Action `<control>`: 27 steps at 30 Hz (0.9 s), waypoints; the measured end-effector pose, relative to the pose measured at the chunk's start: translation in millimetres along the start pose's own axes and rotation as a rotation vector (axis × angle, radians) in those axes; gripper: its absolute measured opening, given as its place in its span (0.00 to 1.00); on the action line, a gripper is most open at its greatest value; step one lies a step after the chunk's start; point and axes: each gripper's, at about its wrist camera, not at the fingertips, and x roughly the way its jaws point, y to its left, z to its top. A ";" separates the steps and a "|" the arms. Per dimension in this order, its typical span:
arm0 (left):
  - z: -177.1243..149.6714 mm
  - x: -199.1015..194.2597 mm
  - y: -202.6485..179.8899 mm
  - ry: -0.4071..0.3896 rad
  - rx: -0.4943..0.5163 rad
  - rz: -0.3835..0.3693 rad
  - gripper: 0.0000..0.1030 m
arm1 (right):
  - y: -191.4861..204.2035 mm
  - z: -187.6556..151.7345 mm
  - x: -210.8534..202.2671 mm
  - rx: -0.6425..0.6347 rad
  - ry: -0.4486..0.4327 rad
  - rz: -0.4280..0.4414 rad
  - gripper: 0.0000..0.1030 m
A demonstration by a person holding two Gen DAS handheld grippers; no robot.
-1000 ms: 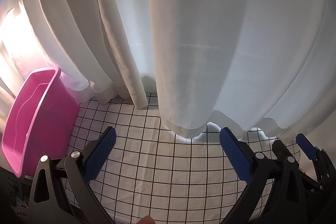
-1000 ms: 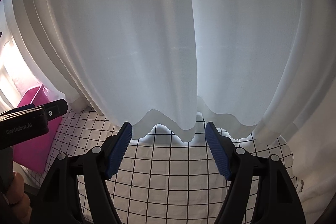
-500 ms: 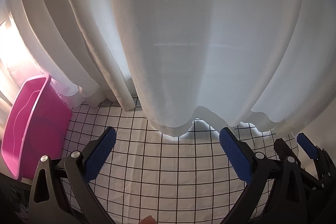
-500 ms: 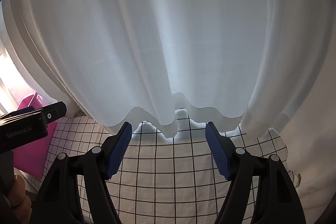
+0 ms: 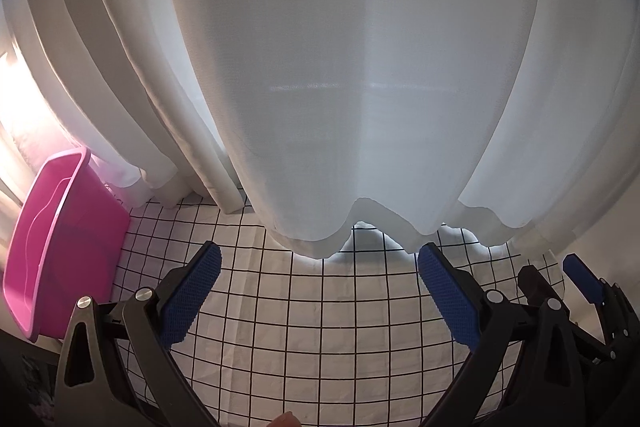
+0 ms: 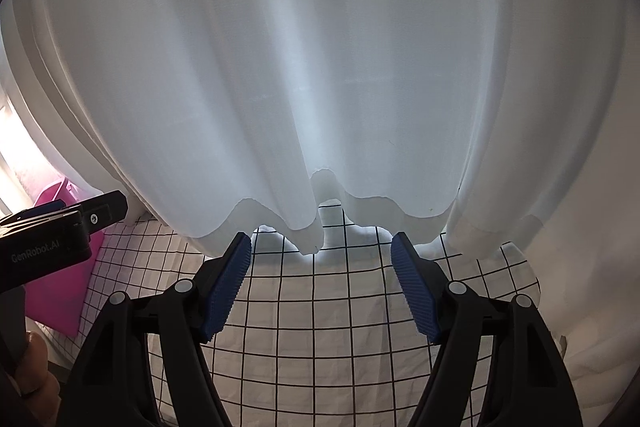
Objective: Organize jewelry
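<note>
White curtain (image 5: 360, 75), one, several folds, fills the far background in both views; hem hangs just above the surface. Cloth (image 5: 320, 327), one, white with black grid, covers the near surface. Tub (image 5: 60, 251), one, pink, far left on the cloth edge; contents not visible. Left gripper (image 5: 318, 287), one: fingers spread wide, nothing between them. Right gripper (image 6: 320, 283), one: fingers likewise wide apart and bare; also seen at the far right of the left view. Jewelry: none visible in either view; its place cannot be told. Progress, judged: no piece gripped or placed; locating, picking and sorting all remain.
</note>
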 end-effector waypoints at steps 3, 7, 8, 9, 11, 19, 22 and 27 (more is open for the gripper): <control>-1.3 -1.0 -2.7 0.000 0.005 -0.002 0.94 | -2.6 -0.8 -0.2 0.000 0.001 0.001 0.67; -3.1 -2.0 -5.1 0.001 0.012 -0.005 0.94 | -5.0 -1.9 -1.1 0.006 0.000 0.000 0.67; -3.8 -2.5 -5.4 0.002 0.015 -0.007 0.94 | -5.8 -1.8 -1.3 0.008 0.000 0.000 0.67; -4.2 -2.7 -5.9 0.002 0.017 -0.008 0.94 | -7.2 -2.5 -1.5 0.009 -0.001 0.000 0.67; -5.1 -2.8 -6.7 0.002 0.022 -0.009 0.94 | -8.0 -3.3 -2.6 0.011 -0.002 -0.001 0.67; -6.6 -7.1 -10.6 -0.005 0.038 -0.013 0.94 | -9.6 -7.8 -8.3 0.020 -0.006 -0.002 0.67; -6.7 -8.2 -9.8 -0.008 0.041 -0.014 0.94 | -8.3 -7.4 -8.6 0.019 -0.007 -0.002 0.67; -7.2 -8.6 -7.6 -0.005 0.038 -0.017 0.94 | -8.0 -8.9 -9.7 0.017 -0.008 -0.004 0.67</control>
